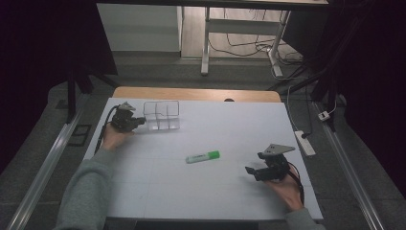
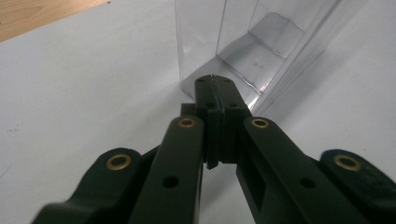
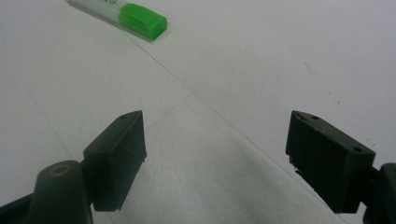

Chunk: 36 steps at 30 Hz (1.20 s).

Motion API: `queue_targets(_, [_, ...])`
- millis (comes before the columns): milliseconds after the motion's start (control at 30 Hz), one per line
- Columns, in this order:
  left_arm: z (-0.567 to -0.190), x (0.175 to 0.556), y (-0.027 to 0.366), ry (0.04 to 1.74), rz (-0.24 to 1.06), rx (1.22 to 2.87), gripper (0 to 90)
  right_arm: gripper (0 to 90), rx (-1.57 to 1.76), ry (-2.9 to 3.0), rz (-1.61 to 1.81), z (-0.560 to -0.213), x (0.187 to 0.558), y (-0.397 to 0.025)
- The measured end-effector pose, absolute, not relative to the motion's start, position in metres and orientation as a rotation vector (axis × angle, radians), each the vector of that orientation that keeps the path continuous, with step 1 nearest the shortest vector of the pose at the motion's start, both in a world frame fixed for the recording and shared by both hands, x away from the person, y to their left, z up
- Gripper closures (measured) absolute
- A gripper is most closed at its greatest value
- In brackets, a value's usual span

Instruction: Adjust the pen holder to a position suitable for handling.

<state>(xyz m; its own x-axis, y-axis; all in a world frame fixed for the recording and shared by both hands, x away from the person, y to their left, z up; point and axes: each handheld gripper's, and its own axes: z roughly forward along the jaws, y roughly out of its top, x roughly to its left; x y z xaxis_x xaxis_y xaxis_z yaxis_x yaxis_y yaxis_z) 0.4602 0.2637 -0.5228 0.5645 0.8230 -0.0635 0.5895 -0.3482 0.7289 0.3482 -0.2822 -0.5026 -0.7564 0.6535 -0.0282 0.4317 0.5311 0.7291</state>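
A clear plastic box (image 1: pixel 162 115) with several compartments stands at the back left of the white table mat (image 1: pixel 201 191). My left gripper (image 1: pixel 141 120) is shut right at the box's left side. In the left gripper view its jaws (image 2: pixel 212 83) are pressed together at the foot of the clear box (image 2: pixel 261 44); I cannot tell whether a wall is pinched between them. A green-capped highlighter (image 1: pixel 203 156) lies flat mid-table. My right gripper (image 1: pixel 255 163) rests low to the highlighter's right, open and holding nothing. In the right gripper view (image 3: pixel 215 140) the highlighter (image 3: pixel 126 14) lies ahead at upper left.
A wooden table edge (image 1: pixel 196 93) shows behind the mat. On the floor to the right lies a power strip (image 1: pixel 305 142) with cables. Desk legs (image 1: pixel 206 43) stand farther back.
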Motion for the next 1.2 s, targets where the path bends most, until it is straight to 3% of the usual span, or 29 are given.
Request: queue_targets(1200, [-0.522,0.487,0.216,1.095,0.381,2.078,88.9,19.7,0.908,2.479,1.041,-0.503,0.348,-0.282])
